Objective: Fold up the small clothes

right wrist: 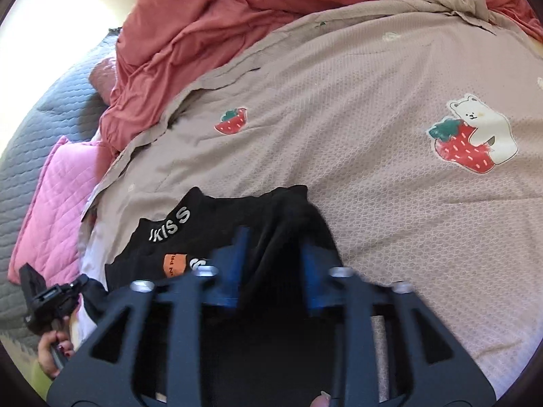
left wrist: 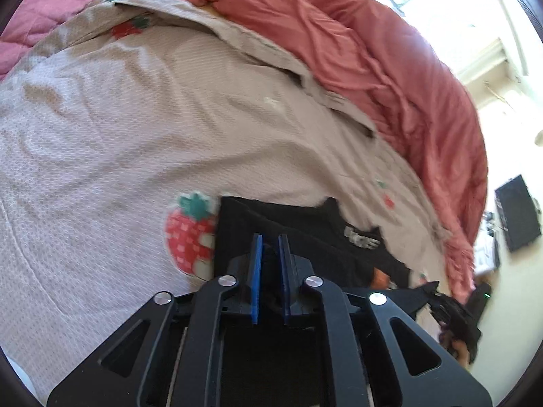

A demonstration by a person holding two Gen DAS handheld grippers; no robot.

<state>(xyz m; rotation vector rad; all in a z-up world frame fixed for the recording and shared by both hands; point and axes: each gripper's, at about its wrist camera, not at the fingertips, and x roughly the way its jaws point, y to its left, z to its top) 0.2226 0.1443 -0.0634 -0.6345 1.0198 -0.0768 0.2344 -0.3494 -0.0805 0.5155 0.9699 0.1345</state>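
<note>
A small black garment [left wrist: 298, 230] with white lettering and an orange patch lies on a beige strawberry-print bedspread [left wrist: 135, 129]. My left gripper [left wrist: 270, 240] has its blue pads close together, shut on a fold of the black cloth at its left edge. In the right wrist view the same garment [right wrist: 217, 234] lies low in the frame. My right gripper [right wrist: 273, 237] is open, blurred, with the black cloth lying between its blue fingers [right wrist: 241, 247]. The right gripper also shows in the left wrist view [left wrist: 441, 302], and the left gripper in the right wrist view [right wrist: 51, 298].
A crumpled red blanket [left wrist: 390, 68] lies along the far side of the bedspread [right wrist: 373, 135]. A pink quilted pillow [right wrist: 57, 196] and a grey quilt [right wrist: 44, 101] lie at the left. A bear-and-strawberry print [right wrist: 471, 135] is at the right.
</note>
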